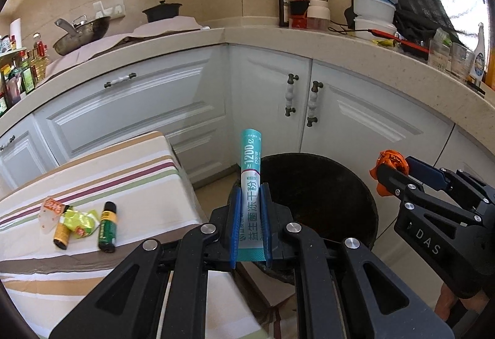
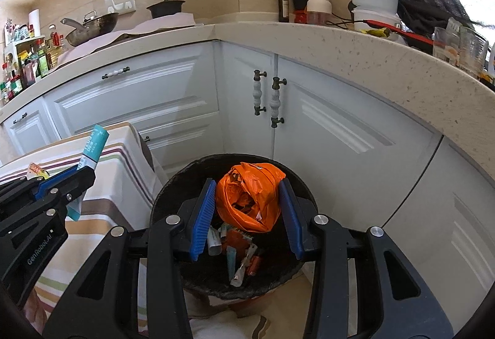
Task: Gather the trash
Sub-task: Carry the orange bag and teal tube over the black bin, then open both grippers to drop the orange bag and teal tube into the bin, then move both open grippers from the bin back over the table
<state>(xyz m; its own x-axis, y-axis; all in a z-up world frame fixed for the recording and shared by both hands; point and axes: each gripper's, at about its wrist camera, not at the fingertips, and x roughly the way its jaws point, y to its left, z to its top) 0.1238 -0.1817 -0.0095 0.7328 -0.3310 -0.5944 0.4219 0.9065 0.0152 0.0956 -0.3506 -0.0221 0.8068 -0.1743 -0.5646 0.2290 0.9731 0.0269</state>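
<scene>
A teal and white stick sachet (image 1: 251, 159) stands upright between the blue pads of my left gripper (image 1: 250, 193), which is shut on it at the near rim of a black trash bin (image 1: 324, 184). My right gripper (image 2: 247, 184) is shut on a crumpled orange plastic wrapper (image 2: 250, 199) directly above the bin (image 2: 173, 193), which holds several wrappers at its bottom. In the left wrist view the right gripper (image 1: 397, 167) and its orange wrapper (image 1: 389, 162) hang over the bin's right side. The right wrist view shows the left gripper (image 2: 83, 175) and the sachet (image 2: 94, 144) at the left.
A table with a striped cloth (image 1: 123, 172) stands left of the bin, bearing a yellow-green wrapper (image 1: 79, 223), a green and black tube (image 1: 107, 226), a small yellow bottle (image 1: 60, 235) and a white wrapper (image 1: 49, 212). White corner cabinets (image 2: 309, 122) and a cluttered countertop (image 2: 371, 45) lie behind.
</scene>
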